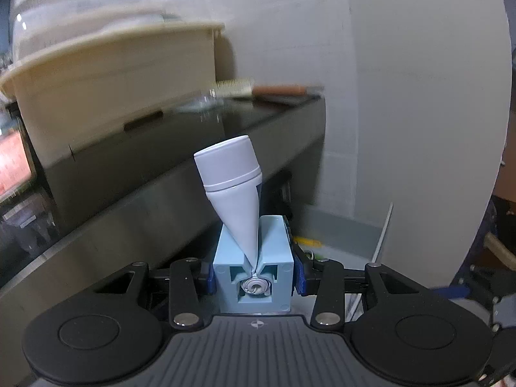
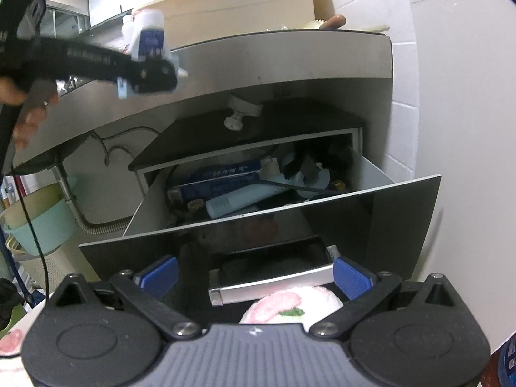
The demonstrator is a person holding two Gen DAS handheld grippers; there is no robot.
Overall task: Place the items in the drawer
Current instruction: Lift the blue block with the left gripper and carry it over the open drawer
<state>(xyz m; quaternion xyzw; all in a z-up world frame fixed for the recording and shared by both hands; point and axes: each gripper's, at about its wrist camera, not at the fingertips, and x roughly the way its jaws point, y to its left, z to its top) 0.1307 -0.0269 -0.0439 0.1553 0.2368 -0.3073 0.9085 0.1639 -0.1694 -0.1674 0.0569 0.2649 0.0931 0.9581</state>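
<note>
My left gripper (image 1: 254,245) is shut on the crimped end of a white squeeze tube (image 1: 233,190) with a wide white cap, held cap-forward beside the counter edge. In the right wrist view the left gripper (image 2: 151,71) with the tube (image 2: 150,37) is at the upper left, above and left of the open drawer (image 2: 322,200). The drawer is pulled out and holds a blue box (image 2: 219,177), a light blue cylinder (image 2: 238,198) and several other items. My right gripper (image 2: 254,274) is open and empty, in front of the drawer's dark front panel, around its metal handle (image 2: 271,285).
A large beige tub (image 1: 113,90) stands on the dark counter (image 1: 180,167), with a brush (image 1: 258,88) behind it. A pale wall (image 1: 403,96) is to the right. Under the counter are a corrugated hose (image 2: 96,225) and a teal basin (image 2: 42,225). A pink-white towel (image 2: 290,304) lies below the handle.
</note>
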